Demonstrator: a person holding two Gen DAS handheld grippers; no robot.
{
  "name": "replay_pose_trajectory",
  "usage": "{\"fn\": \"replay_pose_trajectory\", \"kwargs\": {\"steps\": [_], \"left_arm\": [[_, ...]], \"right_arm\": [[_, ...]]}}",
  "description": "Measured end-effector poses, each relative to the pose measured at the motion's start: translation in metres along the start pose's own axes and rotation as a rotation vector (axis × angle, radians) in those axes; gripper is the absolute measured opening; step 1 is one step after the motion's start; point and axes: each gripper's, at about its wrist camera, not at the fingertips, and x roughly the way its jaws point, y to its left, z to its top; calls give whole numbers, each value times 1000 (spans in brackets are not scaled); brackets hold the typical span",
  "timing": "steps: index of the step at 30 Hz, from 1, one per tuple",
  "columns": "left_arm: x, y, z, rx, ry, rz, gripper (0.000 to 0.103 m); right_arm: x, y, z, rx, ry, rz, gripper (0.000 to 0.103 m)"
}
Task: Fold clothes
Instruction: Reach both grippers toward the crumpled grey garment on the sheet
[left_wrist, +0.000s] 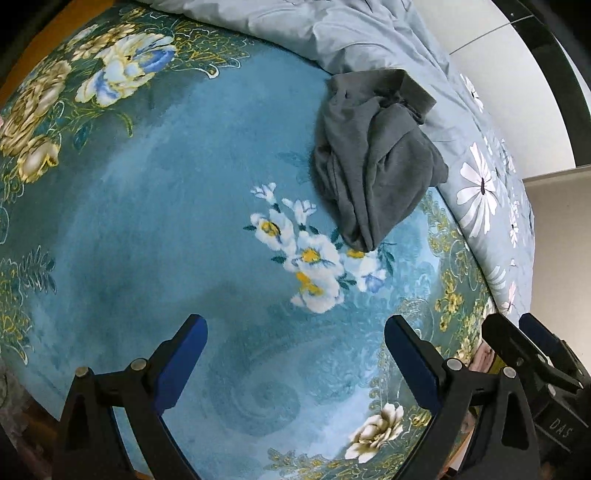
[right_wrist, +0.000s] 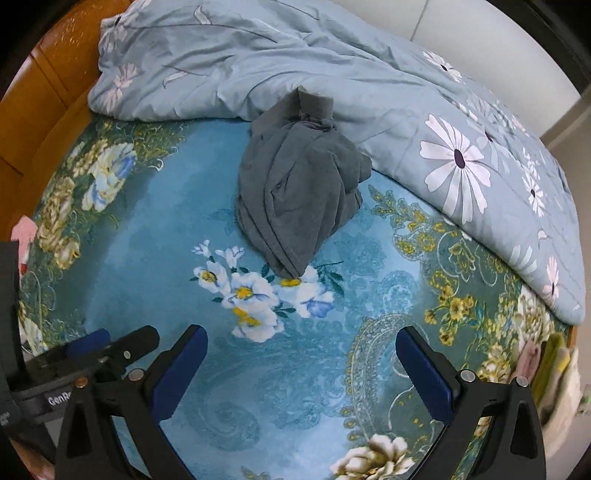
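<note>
Here we are hovering over the teal floral plush blanket (left_wrist: 155, 206) with the left gripper (left_wrist: 295, 350) at the bottom centre of its own view, blue pads spread wide and empty. The crumpled grey cotton garment (left_wrist: 373, 158) is lying right of centre, touching the pale blue daisy-print quilt (left_wrist: 476, 173). At the lower right, the right gripper (right_wrist: 301, 360) is hanging just as wide, pinching nothing. We are judging it best to pinch two separate edges and drag the heap clear before spreading it flat.
</note>
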Motion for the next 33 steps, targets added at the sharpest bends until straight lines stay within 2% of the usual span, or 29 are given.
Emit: {"fn": "replay_pose_trajectory", "kwargs": {"steps": [9, 15, 20, 23, 25, 28, 32, 33], "left_arm": [[16, -18, 48, -21, 27, 11, 97], [33, -24, 58, -35, 35, 25, 97], [43, -24, 77, -54, 53, 42, 97], [43, -20, 85, -57, 39, 31, 97], [42, -12, 85, -68, 38, 44, 97], [42, 0, 81, -96, 43, 71, 97], [35, 22, 72, -135, 35, 135, 97], [34, 26, 70, -143, 33, 144, 97]], "right_arm": [[30, 2, 14, -41, 41, -4, 103], [58, -4, 21, -40, 68, 9, 103], [82, -15, 39, -9, 77, 41, 103], [100, -32, 58, 52, 86, 56, 102], [109, -44, 75, 118, 73, 93, 98], [128, -62, 100, 226, 74, 124, 69], [151, -74, 126, 296, 85, 148, 68], [157, -75, 133, 304, 84, 151, 64]]}}
